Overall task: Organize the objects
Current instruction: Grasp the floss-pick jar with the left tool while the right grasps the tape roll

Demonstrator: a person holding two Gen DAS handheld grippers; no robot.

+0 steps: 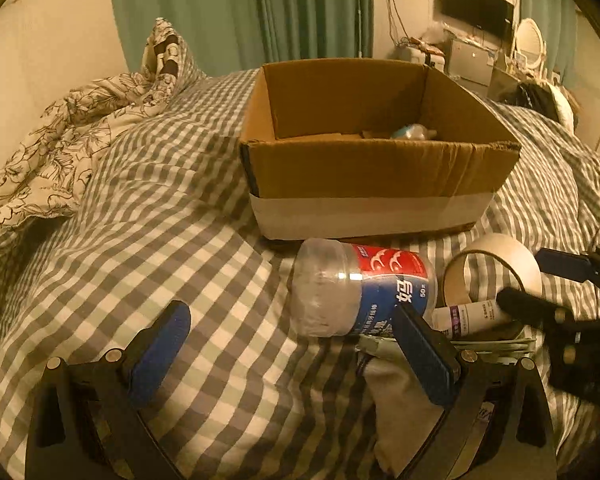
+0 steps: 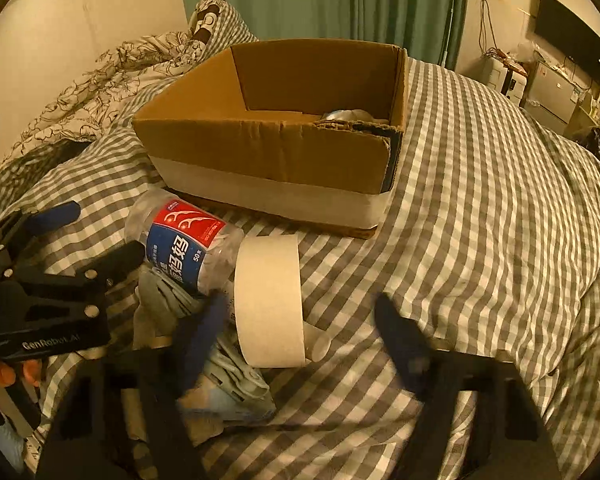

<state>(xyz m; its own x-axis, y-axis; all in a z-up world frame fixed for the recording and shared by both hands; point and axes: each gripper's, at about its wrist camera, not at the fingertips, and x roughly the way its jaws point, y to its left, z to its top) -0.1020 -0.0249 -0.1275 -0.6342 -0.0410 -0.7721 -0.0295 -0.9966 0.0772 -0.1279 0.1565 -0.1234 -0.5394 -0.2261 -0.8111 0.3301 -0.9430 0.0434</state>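
Fingers spread wide on both: left gripper (image 1: 296,328) holds nothing, bottle (image 1: 360,292) at its one o'clock; right gripper (image 2: 304,320) straddles the tape roll (image 2: 270,300).

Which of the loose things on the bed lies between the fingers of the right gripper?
The roll of white tape: it stands on edge between the open fingers. The plastic bottle and the small tube lie left of them.
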